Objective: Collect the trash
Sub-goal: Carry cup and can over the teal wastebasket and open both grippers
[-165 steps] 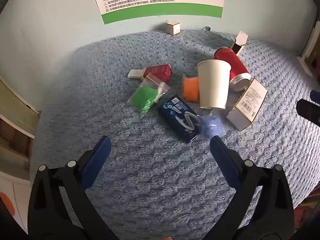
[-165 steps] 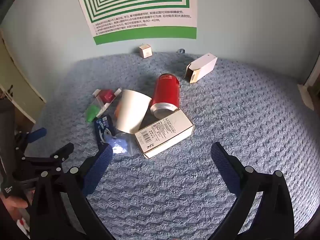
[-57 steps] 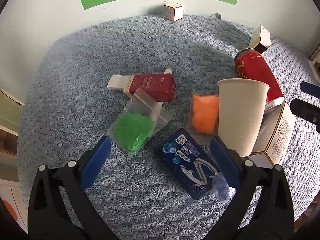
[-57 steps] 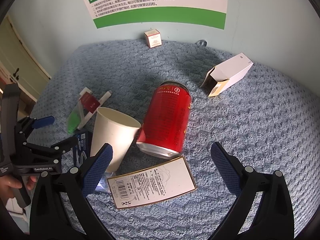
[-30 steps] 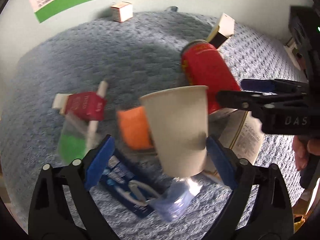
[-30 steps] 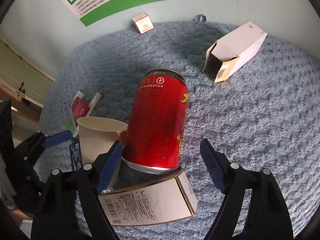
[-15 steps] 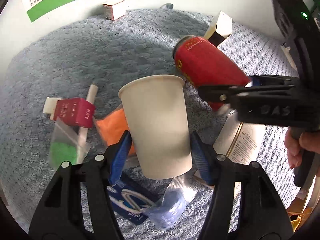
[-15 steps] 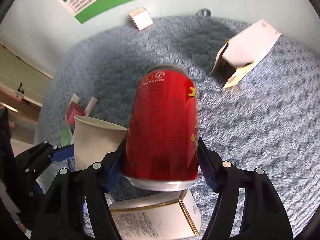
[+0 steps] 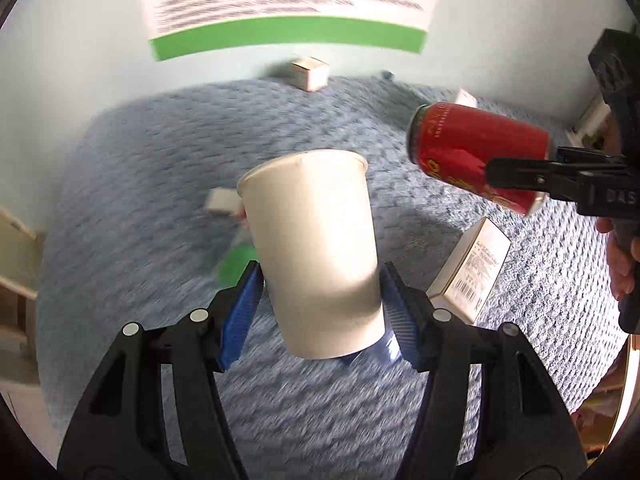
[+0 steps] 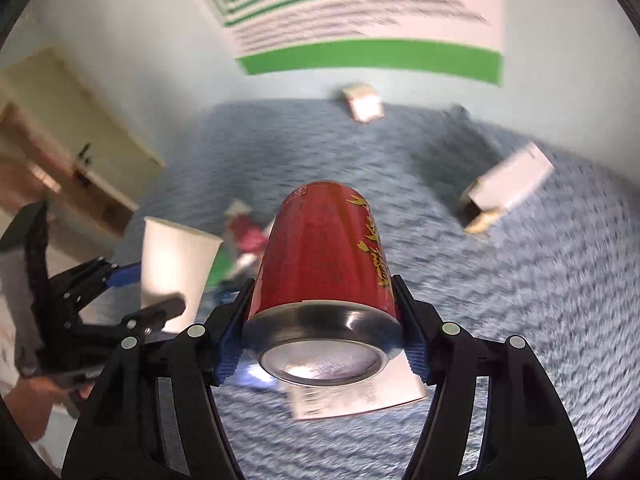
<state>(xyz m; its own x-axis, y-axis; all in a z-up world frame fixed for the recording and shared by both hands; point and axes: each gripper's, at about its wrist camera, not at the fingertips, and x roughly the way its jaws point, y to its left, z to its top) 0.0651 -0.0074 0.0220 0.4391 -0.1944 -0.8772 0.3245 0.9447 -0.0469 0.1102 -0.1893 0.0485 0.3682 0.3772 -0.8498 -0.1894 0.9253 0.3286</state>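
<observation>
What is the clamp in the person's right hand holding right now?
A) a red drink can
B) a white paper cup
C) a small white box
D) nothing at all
A: the right gripper is shut on the red can, blue pads pressing both its sides.

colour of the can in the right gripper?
Red can with gold markings; clearest in the right wrist view.

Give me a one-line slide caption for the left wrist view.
Left gripper holds a white paper cup above the blue mat while the right gripper lifts a red can.
</observation>
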